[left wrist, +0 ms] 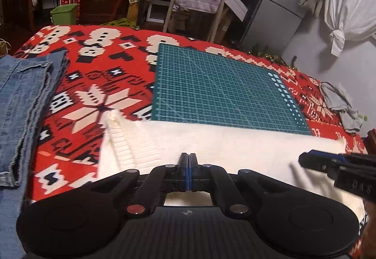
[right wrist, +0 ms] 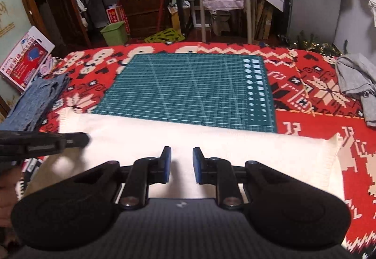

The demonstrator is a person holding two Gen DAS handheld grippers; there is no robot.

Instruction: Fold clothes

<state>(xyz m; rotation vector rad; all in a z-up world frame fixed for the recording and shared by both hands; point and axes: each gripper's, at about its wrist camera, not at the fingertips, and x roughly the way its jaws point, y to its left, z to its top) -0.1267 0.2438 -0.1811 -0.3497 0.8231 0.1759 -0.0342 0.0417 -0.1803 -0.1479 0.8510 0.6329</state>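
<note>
A red patterned blanket (right wrist: pixel 312 118) covers the whole work surface. On its far middle lies a green cutting mat (right wrist: pixel 188 89) with a white grid. Across the near edge of the mat and toward the viewer stretches a white knitted sweater (right wrist: pixel 235 148), lying flat and folded into a long band that runs left to right; its ribbed cuff or hem (left wrist: pixel 127 139) shows at the left end. Folded blue jeans (left wrist: pixel 23 99) lie on the blanket at the far left, well apart from the sweater's middle, and a crumpled grey garment (right wrist: pixel 357 80) sits at the far right edge.

The left gripper (left wrist: pixel 188 158) is held low over the sweater's near part, pointing away toward the mat, its two blue-padded jaws pressed together; whether any cloth is pinched between them cannot be told. The right gripper (right wrist: pixel 182 153) hovers just above the sweater's middle, level and pointing the same way, its jaws standing apart with white knit visible in the gap. Each gripper appears blurred at the edge of the other's view.
</note>
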